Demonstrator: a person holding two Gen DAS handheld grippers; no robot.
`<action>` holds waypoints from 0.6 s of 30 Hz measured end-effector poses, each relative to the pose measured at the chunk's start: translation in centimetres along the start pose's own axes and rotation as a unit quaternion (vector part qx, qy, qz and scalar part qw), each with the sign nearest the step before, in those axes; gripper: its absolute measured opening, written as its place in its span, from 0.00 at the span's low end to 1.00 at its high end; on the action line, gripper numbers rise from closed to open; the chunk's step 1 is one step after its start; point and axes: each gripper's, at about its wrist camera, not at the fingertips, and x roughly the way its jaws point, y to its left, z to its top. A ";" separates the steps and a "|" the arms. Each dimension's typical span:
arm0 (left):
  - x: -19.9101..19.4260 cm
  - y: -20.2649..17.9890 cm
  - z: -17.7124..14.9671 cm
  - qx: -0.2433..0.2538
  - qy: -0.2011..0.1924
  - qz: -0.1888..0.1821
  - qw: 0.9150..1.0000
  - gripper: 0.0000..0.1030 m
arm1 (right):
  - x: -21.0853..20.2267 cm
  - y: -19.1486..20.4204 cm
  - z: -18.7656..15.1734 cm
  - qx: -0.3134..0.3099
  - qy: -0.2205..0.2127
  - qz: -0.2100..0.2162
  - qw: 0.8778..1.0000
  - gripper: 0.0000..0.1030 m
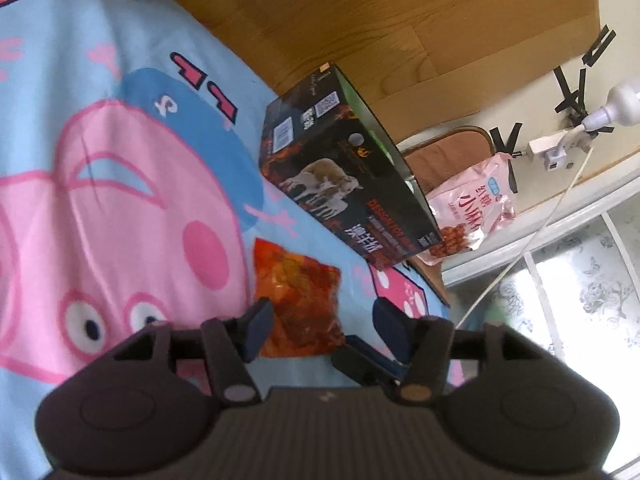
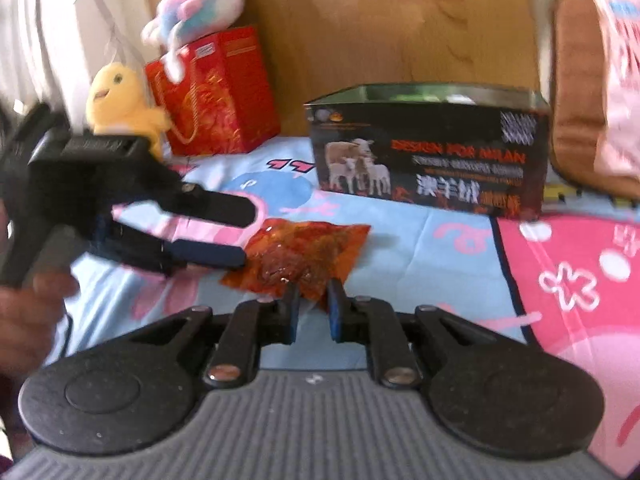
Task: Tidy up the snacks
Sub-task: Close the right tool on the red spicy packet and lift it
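An orange-red snack packet [image 2: 304, 250] lies flat on a blue cartoon-pig blanket [image 2: 420, 248]. My right gripper [image 2: 313, 300] is shut on the packet's near corner, which sits pinched between the two narrow-set fingers. My left gripper [image 2: 240, 232] comes in from the left with its jaws open, its fingertips at the packet's left edge. In the left wrist view the same packet [image 1: 298, 304] lies between the spread fingers of my left gripper [image 1: 324, 316], and the right finger [image 1: 390, 328] stands clear of it.
A black open-topped box with sheep on it [image 2: 432, 156] stands just behind the packet. A red gift box [image 2: 216, 92] and two plush toys [image 2: 120, 100] sit at the back left. A pink snack bag [image 1: 472, 216] and brown cushion [image 1: 448, 152] lie beyond the box. A hand [image 2: 24, 312] holds the left gripper.
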 end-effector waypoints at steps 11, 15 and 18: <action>2.0 0.1 -0.8 0.015 0.026 0.019 0.999 0.09 | -0.1 -1.2 -0.1 0.049 0.001 0.024 0.999 0.13; 0.2 -0.7 -0.8 0.059 -0.016 0.088 0.994 0.09 | -0.1 -1.9 -0.1 0.069 0.001 0.037 0.997 0.13; -0.6 -1.7 -0.9 0.103 -0.047 0.150 0.982 0.09 | -0.2 -2.3 -0.1 0.085 0.002 0.046 0.995 0.13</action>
